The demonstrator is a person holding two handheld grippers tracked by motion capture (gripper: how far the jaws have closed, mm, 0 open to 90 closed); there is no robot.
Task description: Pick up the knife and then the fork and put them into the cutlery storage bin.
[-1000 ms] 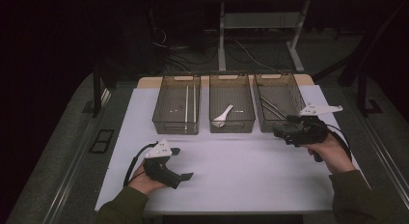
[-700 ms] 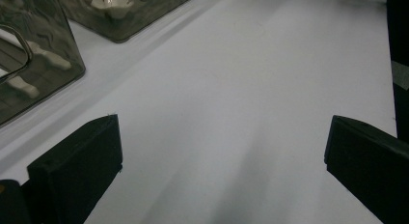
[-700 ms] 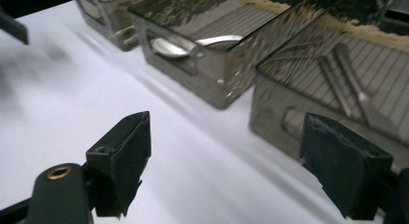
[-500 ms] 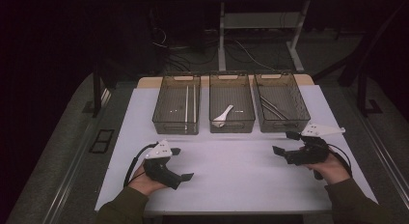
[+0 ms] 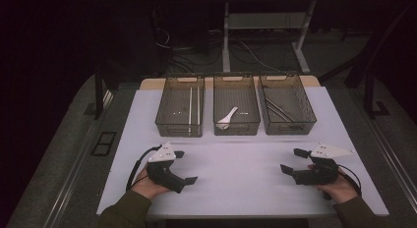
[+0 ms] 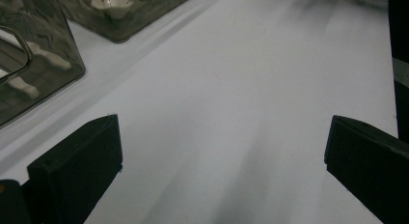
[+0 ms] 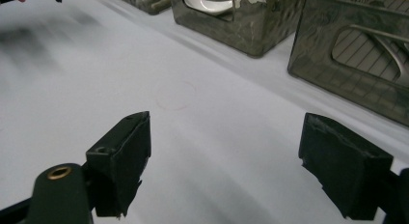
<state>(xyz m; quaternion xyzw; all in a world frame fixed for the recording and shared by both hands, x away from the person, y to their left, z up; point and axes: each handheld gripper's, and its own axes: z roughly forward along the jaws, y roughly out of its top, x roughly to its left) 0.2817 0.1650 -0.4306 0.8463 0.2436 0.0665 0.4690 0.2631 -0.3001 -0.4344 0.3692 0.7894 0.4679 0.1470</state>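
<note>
**High view: 2 grippers parted and empty on a white mat, 3 bins beyond**

High view, looking down on the white mat (image 5: pixel 236 164) that covers the table: the left gripper (image 5: pixel 183 166) sits near the mat's front left, held in the person's left hand (image 5: pixel 147 185), its jaws spread wide and holding nothing. The right gripper (image 5: pixel 293 160) sits near the front right in the right hand (image 5: pixel 338 188), jaws likewise spread and empty. The 2 grippers are well apart, each pointing inward across the bare middle of the mat.

At the far side of the mat stand 3 smoky translucent bins in a row, close beside one another. The left bin (image 5: pixel 163 121) holds 2 long pale sticks (image 5: pixel 190 110), lying lengthwise side by side. The middle bin (image 5: pixel 236 126) holds a white spoon (image 5: pixel 227 118), lying at a slant. The right bin (image 5: pixel 306 115) holds thin metal utensils (image 5: pixel 278 109), crossed over each other; their exact kind cannot be made out.

Left gripper view: both black jaws stand far apart over bare mat, with bin walls at the upper left. Right gripper view: its jaws are equally wide, the right bin's handle cutout (image 7: pixel 371 48) ahead at the right.
</note>
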